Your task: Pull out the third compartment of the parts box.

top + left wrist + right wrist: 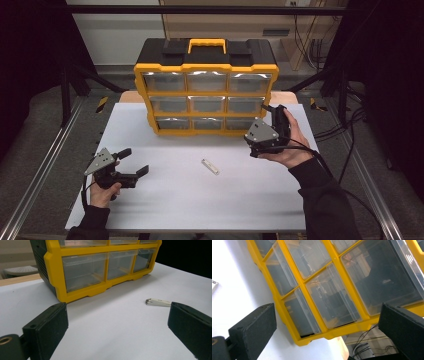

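Observation:
A yellow and black drawer organiser (206, 85) with clear drawers stands at the back of the white table top (165, 200). A small pale flat strip (210, 166) lies on the table in front of it. My left gripper (134, 162) rests at the front left, open, pointing right toward the strip (158, 302), with nothing between its jaws. My right gripper (280, 114) is held up by the organiser's right side, open, facing the clear drawers (329, 297). The yellow frame (75, 293) stands just ahead of the left gripper's jaws.
Aluminium rails (40, 165) run along both sides of the table. Cables (345, 130) hang at the right. A wooden board edge (131, 96) shows behind the white top.

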